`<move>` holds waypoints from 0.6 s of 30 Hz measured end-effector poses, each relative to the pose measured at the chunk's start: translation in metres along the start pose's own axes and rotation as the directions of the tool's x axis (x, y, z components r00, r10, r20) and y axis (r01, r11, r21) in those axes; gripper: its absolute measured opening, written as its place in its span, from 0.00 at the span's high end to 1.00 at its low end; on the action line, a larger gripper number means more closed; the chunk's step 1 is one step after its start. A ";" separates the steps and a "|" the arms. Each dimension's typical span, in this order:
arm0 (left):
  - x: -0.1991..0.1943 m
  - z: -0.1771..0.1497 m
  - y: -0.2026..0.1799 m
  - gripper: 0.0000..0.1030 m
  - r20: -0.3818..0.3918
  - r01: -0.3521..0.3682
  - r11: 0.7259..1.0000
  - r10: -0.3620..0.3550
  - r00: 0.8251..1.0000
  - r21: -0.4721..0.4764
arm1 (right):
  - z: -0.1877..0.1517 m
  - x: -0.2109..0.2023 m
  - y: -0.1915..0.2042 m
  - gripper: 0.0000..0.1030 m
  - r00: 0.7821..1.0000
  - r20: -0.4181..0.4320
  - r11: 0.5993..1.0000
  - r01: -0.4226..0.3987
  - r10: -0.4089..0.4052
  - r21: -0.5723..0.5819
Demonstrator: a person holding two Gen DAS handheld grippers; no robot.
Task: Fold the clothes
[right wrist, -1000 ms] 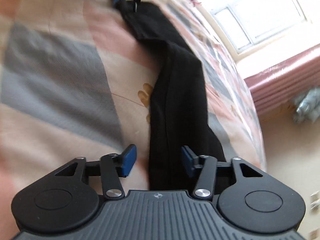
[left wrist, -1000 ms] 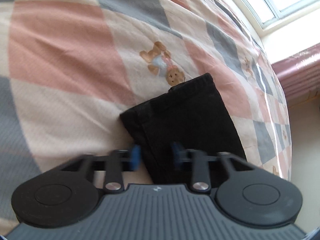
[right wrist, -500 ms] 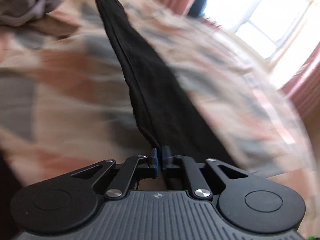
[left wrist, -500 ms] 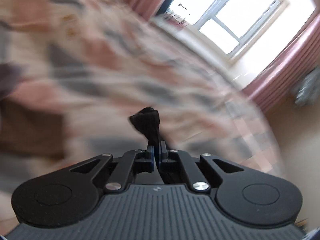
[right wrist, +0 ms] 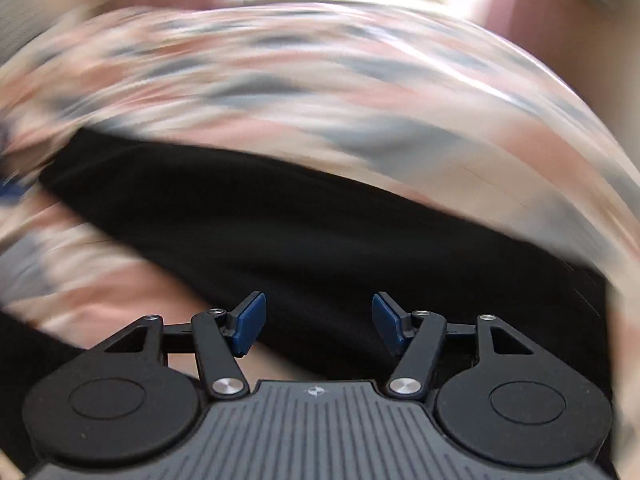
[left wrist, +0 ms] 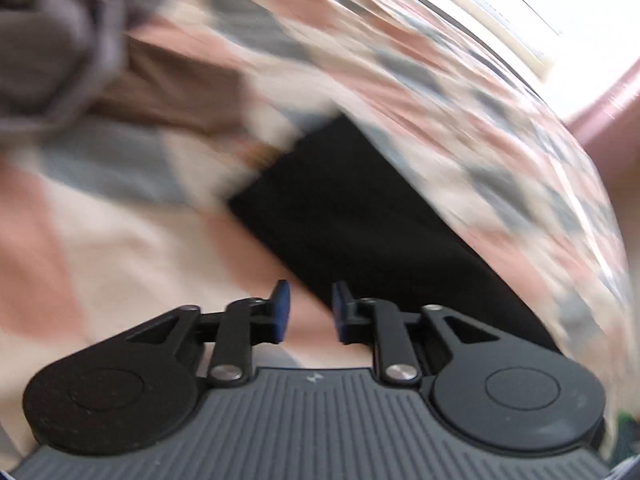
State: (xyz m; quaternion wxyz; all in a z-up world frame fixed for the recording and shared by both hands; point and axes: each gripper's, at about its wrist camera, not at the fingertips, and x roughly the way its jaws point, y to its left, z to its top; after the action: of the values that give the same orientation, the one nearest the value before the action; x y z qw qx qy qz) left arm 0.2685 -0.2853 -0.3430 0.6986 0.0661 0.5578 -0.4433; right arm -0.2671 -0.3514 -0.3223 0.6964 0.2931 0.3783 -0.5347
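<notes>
Daylight floods in from a window [left wrist: 580,8] at the upper right, blown out to white in both views. Heavy motion blur smears the quilt [right wrist: 280,80] and black cloth [right wrist: 320,232]; only each claw stays sharp. Fisheye bends the edges, with dark corners.

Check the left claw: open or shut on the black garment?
Open. The left claw shows a clear gap between its blue pads, nothing pinched; the black fabric garment lies on the checked bedspread ahead.

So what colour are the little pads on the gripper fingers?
Blue pads, clearest in the right wrist view.
</notes>
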 end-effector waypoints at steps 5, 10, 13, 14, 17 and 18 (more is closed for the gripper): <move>-0.002 -0.090 -0.077 0.82 -0.193 0.197 0.979 -0.185 0.964 0.044 | -0.067 -0.047 -0.152 0.38 0.981 -0.104 0.932 0.186 -0.161 0.311; -0.024 -0.186 -0.136 0.76 -0.300 0.284 0.952 -0.240 0.923 0.114 | -0.148 -0.087 -0.243 0.30 0.998 -0.050 0.791 0.063 -0.042 0.608; -0.033 -0.228 -0.151 0.76 -0.321 0.279 0.956 -0.237 0.917 0.091 | -0.185 -0.080 -0.276 0.29 0.995 0.038 0.681 -0.091 0.093 0.727; -0.036 -0.240 -0.155 0.76 -0.323 0.273 0.959 -0.234 0.917 0.081 | -0.198 -0.077 -0.286 0.29 0.988 0.072 0.636 -0.141 0.134 0.759; -0.041 -0.269 -0.164 0.73 -0.318 0.252 0.966 -0.223 0.922 0.053 | -0.207 -0.046 -0.299 0.31 0.961 0.158 0.537 -0.258 0.226 0.803; -0.042 -0.278 -0.165 0.72 -0.314 0.243 0.969 -0.216 0.925 0.051 | -0.208 -0.037 -0.301 0.52 0.949 0.185 0.502 -0.294 0.255 0.813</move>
State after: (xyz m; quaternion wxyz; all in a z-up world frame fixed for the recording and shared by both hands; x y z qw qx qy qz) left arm -0.0454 -0.1980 -0.3435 0.5433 0.0993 0.6428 -0.5308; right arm -0.6072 -0.2403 -0.4049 0.5571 0.6325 0.0144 -0.5379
